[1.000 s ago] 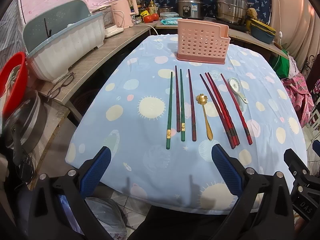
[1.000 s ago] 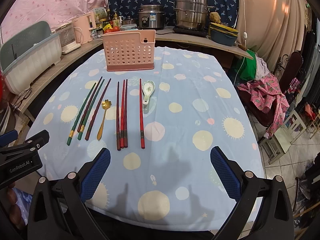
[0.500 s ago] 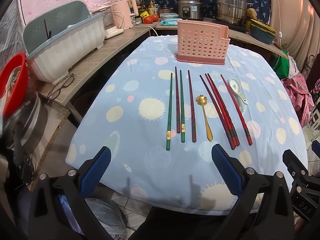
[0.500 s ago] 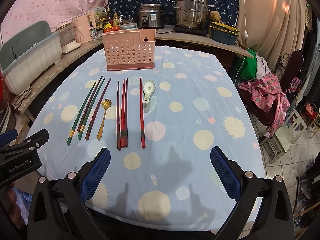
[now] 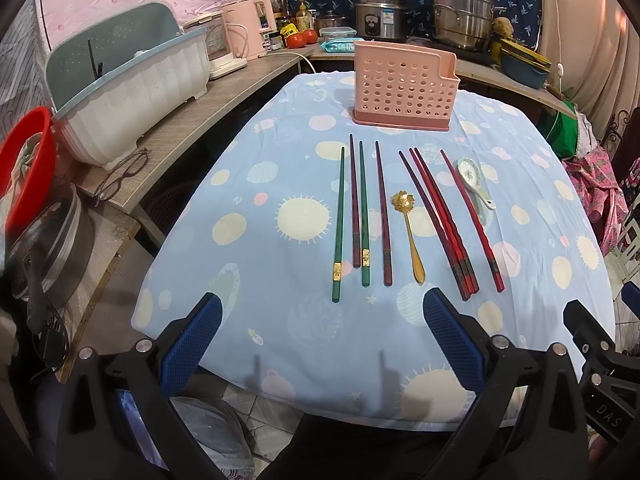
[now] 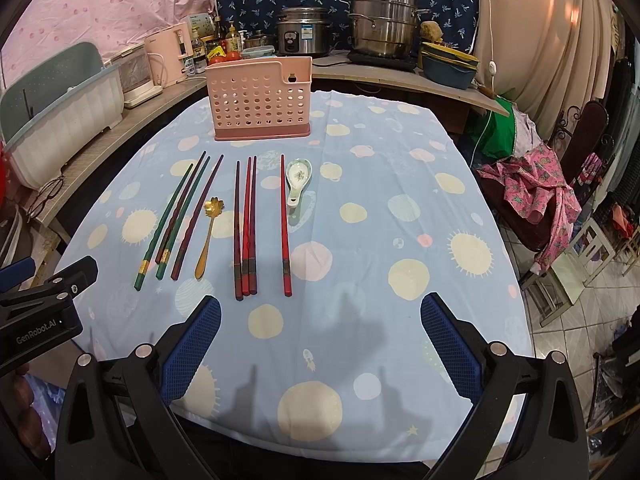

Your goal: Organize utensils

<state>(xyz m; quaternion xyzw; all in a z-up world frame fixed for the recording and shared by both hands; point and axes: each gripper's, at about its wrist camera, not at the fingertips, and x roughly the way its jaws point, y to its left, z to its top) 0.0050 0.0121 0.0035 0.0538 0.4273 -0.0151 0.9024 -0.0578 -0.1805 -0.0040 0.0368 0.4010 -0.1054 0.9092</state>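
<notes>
A pink perforated utensil holder [image 5: 403,89] [image 6: 259,101] stands at the far end of the table. In front of it lie green chopsticks [image 5: 338,224] [image 6: 165,224], dark maroon chopsticks [image 5: 383,210] [image 6: 197,216], a gold flower spoon [image 5: 411,236] [image 6: 207,236], red chopsticks [image 5: 444,224] [image 6: 247,226] and a white ceramic spoon [image 5: 474,180] [image 6: 298,180]. My left gripper [image 5: 322,340] is open and empty over the near table edge, short of the chopstick ends. My right gripper [image 6: 320,340] is open and empty, near the red chopsticks' ends.
The table has a blue dotted cloth [image 6: 380,240]. A counter on the left holds a white dish rack [image 5: 132,96] and glasses [image 5: 124,168]. Pots [image 6: 382,26] stand behind. A chair with pink cloth [image 6: 536,192] is at the right.
Both grippers have barely moved; the views are nearly the same. Nothing on the table has shifted.
</notes>
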